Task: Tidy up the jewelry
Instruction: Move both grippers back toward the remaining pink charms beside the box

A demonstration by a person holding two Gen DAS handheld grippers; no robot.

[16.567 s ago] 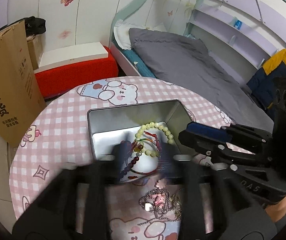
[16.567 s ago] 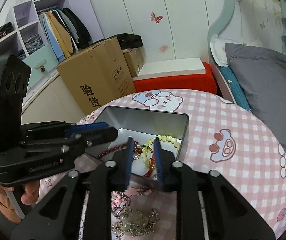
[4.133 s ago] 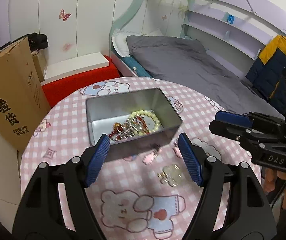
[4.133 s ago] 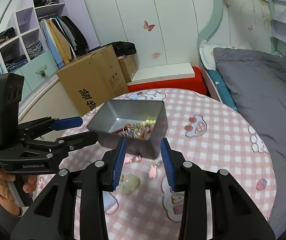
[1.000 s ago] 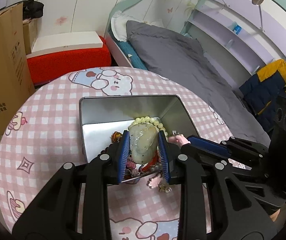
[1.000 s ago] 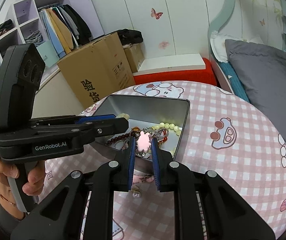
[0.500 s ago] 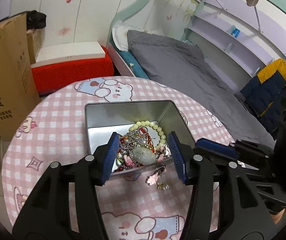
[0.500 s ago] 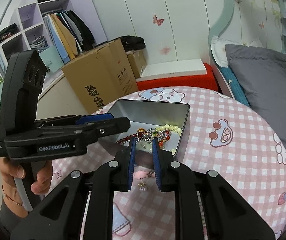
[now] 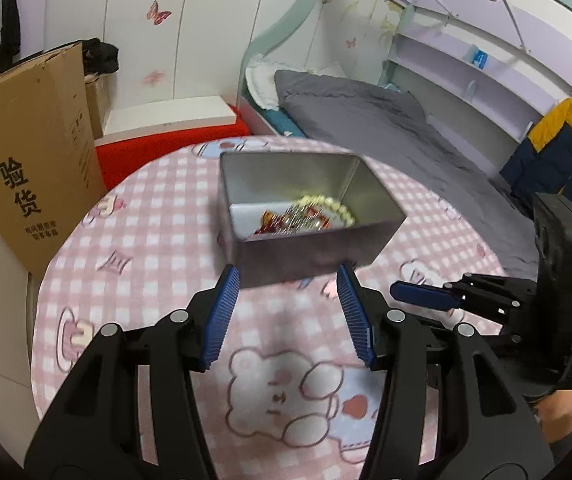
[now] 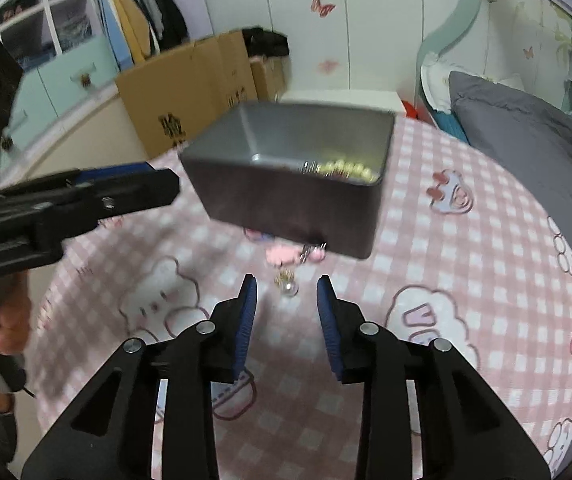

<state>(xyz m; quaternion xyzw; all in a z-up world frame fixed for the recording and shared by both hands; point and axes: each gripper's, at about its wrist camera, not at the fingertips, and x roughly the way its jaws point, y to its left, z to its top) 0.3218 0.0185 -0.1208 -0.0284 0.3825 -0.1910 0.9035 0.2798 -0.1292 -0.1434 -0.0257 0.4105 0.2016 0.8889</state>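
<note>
A grey metal tin [image 9: 310, 254] stands on the round pink checked table [image 9: 158, 240]. It holds a pearl bracelet [image 9: 328, 205] and a tangle of red and silver jewelry [image 9: 286, 220]. My left gripper [image 9: 288, 280] is open and empty, just short of the tin's near wall. In the right wrist view a pink charm [image 10: 284, 255] with a small pearl drop [image 10: 289, 287] lies on the cloth in front of the tin [image 10: 286, 200]. My right gripper [image 10: 287, 282] hovers just behind the drop, jaws opening, nothing pressed between them. Each gripper also shows in the other's view, the left gripper [image 10: 166, 188] and the right gripper [image 9: 400, 291].
A cardboard box [image 9: 26, 152] stands left of the table, a red bench [image 9: 174, 148] behind it and a grey bed [image 9: 386, 128] to the right. A person's hand [image 10: 10, 320] holds the left gripper's handle. Bare cloth lies toward the table's near edge.
The left gripper let a pale stone pendant go into the tin, opened and drew back. The pink charm left the right gripper and now lies on the table; those jaws have widened.
</note>
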